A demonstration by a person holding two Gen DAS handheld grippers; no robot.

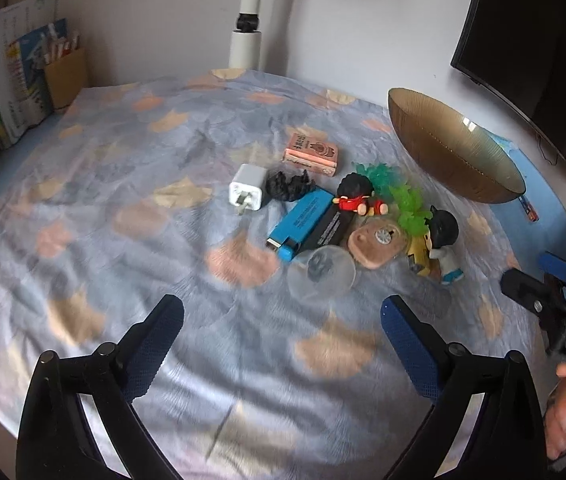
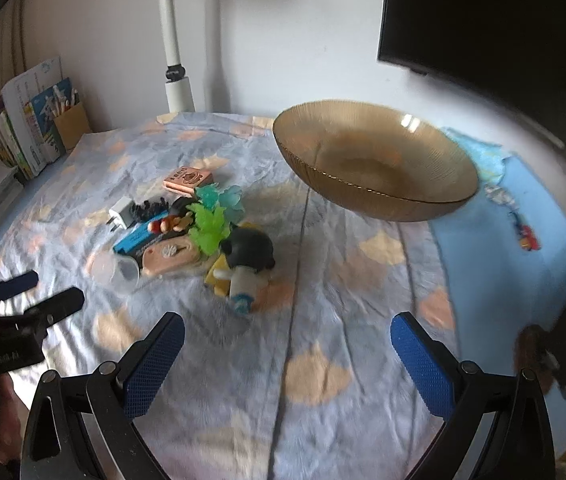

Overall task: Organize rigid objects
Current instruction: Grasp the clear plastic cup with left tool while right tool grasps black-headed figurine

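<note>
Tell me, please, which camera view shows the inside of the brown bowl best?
The right wrist view: the bowl sits near centre, its empty inside open to the camera. In the left wrist view the bowl sits off to the right, showing only part of its inside.

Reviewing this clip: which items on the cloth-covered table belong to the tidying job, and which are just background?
Part of the job:
amber ribbed glass bowl
white plug charger
pink card box
blue rectangular lighter
clear plastic cup
red-shirted toy figure
black-haired toy figure
green plastic plant

Just lying about:
black wall monitor
upright books
white lamp pole
brown pencil holder
</note>
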